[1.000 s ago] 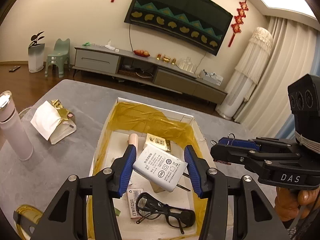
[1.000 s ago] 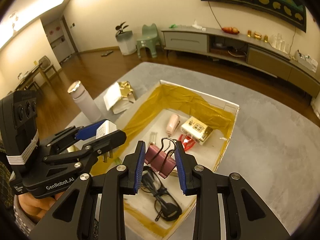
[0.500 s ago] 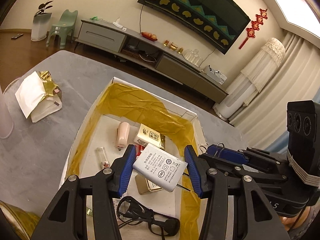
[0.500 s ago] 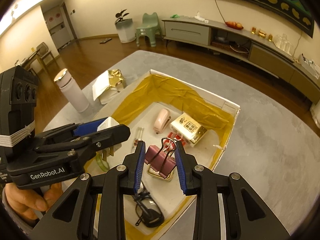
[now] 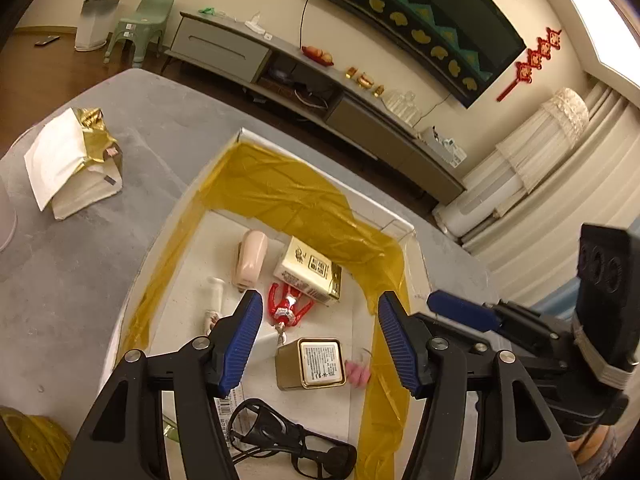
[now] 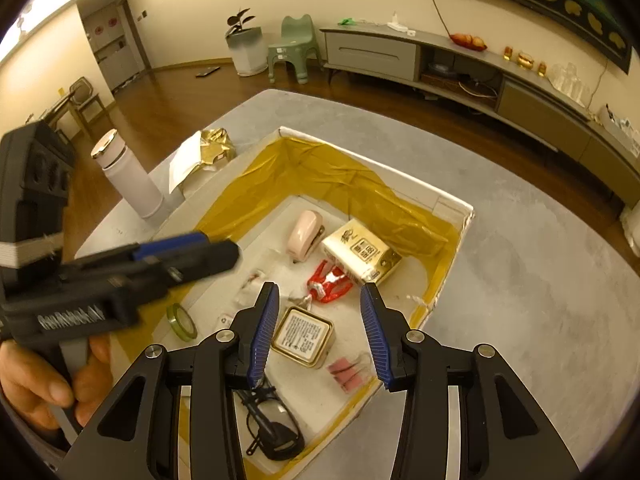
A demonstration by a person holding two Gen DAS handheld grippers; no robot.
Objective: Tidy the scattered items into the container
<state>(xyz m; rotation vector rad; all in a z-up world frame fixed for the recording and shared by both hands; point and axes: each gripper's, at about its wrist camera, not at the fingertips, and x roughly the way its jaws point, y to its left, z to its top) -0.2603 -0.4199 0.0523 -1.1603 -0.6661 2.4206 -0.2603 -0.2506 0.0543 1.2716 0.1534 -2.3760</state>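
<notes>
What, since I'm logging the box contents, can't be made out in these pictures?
- White item: left wrist view, mostly behind a finger of the left tongs; identity unclear.
- Pink item: right wrist view, blurred; shape unclear.
- Glasses: left wrist view, partly behind the tongs' arm.
- Gold tin: label text too small to read in either view.
- Gold object: left wrist view, cut off by the lower left edge.

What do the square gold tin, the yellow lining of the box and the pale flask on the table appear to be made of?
Gold tin: probably thin metal, with a glossy gold rim and a paper label on top.
Yellow lining: thin plastic film, wrinkled, shiny and slightly see-through.
Pale flask: matte pinkish-white body with a polished metallic cap; whether the body is coated metal or plastic cannot be told.
</notes>
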